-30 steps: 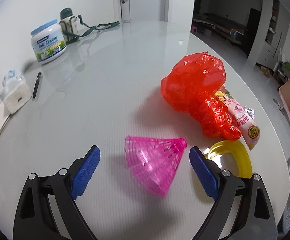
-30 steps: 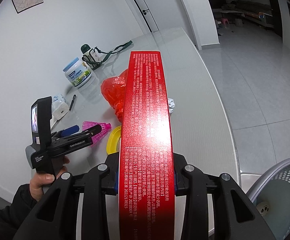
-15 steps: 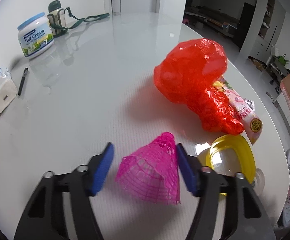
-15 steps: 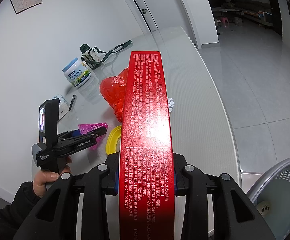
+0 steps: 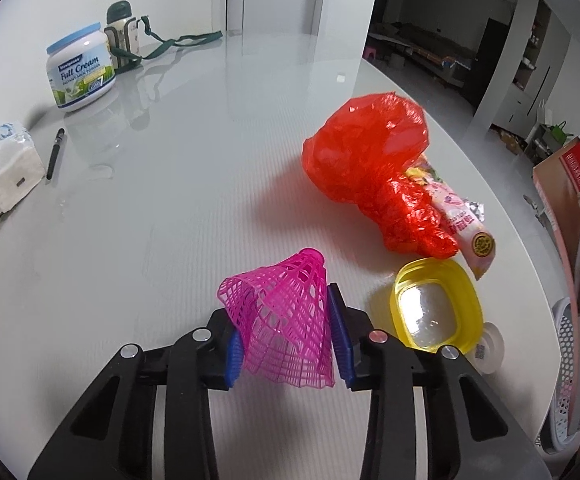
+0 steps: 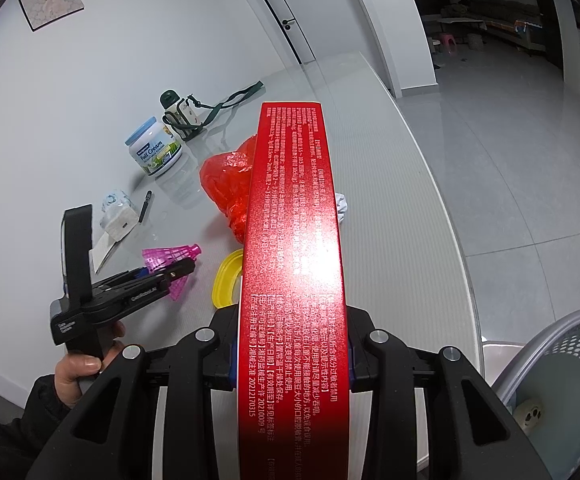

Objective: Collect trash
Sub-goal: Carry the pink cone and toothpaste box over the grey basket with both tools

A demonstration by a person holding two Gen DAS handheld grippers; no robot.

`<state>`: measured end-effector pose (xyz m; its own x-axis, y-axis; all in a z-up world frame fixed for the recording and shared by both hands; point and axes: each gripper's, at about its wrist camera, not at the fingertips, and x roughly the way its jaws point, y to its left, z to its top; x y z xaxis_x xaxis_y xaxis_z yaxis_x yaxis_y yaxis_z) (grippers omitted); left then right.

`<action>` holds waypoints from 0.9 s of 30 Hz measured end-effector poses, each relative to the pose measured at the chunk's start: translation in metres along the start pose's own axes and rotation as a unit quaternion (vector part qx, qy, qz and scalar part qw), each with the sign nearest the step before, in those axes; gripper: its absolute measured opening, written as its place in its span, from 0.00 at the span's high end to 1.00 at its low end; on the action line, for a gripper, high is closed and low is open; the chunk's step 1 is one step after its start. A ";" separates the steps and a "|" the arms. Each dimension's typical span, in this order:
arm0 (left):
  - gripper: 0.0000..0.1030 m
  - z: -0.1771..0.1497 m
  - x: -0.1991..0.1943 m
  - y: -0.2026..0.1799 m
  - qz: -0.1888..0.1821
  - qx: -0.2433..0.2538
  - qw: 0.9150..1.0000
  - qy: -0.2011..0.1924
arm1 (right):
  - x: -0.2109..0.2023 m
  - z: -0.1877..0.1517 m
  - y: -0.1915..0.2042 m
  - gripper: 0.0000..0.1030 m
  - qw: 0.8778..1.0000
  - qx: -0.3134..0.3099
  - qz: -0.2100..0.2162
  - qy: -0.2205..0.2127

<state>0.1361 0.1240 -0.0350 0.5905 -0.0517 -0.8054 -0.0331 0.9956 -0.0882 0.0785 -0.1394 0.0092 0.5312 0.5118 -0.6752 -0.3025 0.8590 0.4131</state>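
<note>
The left gripper point(image 5: 288, 334) is clamped on a pink shuttlecock point(image 5: 286, 320) beside the yellow lid point(image 5: 435, 306), the right gripper point(image 6: 291, 354) on a red box point(image 6: 293, 240); squeezing lightly should spare the flimsy skirt on the way to the bin point(image 6: 549, 380).

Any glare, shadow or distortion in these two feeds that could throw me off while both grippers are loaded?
Left wrist view: the glossy table mirrors the milk powder tub, the red plastic bag casts a soft shadow leftward, and fisheye bends the edges. Right wrist view: a glare streak washes out print on the red box, which blocks the centre; the basket curves at the corner.
</note>
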 end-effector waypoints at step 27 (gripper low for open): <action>0.65 -0.029 -0.066 -0.178 -0.153 0.144 0.976 -0.053 | -0.103 -0.074 -0.073 0.66 0.988 0.102 -0.096 -0.070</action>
<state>0.0797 -0.0523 0.0164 0.6180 -0.3578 -0.7000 0.3773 0.9162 -0.1352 -0.0131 -0.2541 0.0032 0.6716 0.3196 -0.6685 -0.0267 0.9120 0.4093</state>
